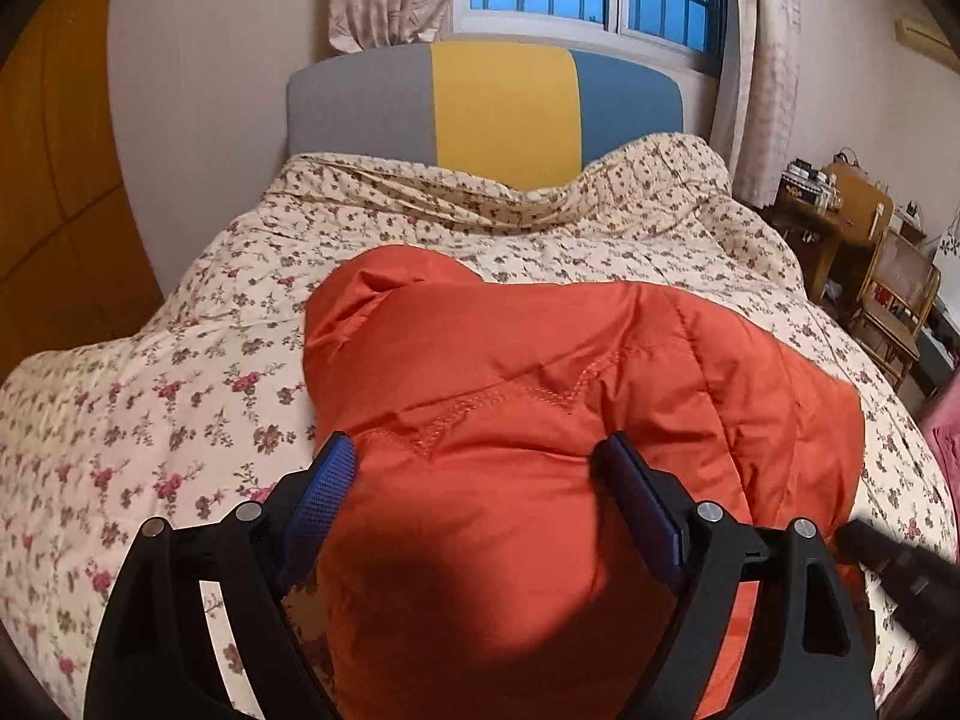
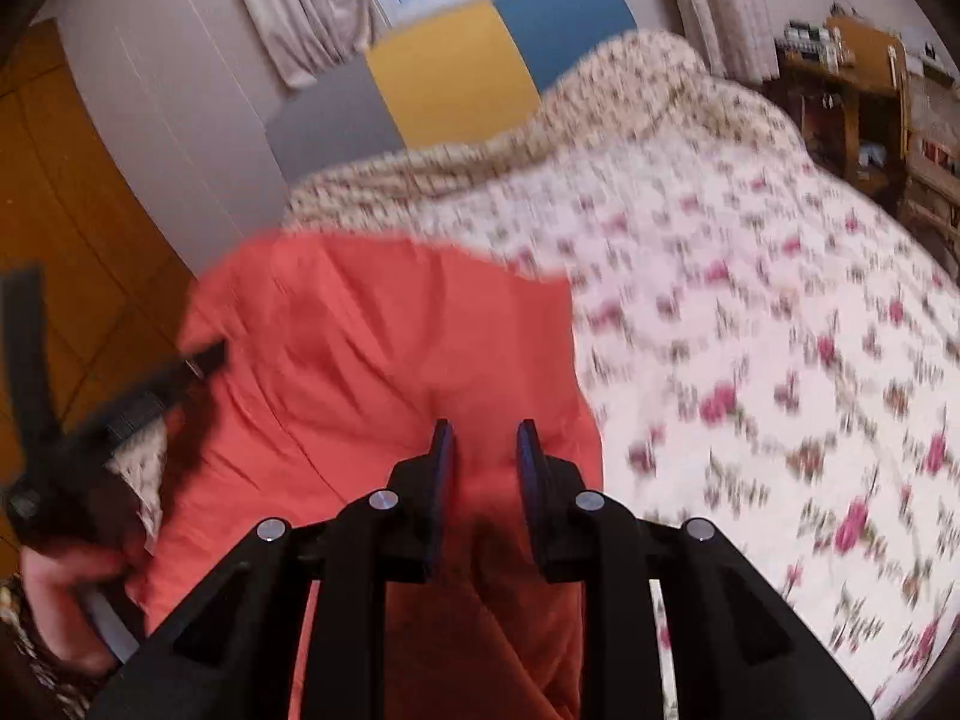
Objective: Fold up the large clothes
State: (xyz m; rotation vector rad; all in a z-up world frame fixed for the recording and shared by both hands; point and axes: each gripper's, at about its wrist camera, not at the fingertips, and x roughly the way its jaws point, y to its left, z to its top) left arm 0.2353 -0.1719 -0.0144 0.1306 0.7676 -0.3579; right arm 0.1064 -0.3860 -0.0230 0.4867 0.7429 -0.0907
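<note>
The left claw (image 1: 474,462) was held wide open over an orange puffy jacket (image 1: 540,372), with nothing pinched. The right claw (image 2: 485,441) was kept nearly closed, its blue pads (image 2: 443,450) a little apart, and whether cloth was pinched could not be told. The jacket was spread at the near edge of a bed, on a flowery blanket (image 1: 180,372). A striped headboard (image 1: 498,108) was seen at the far edge.
</note>
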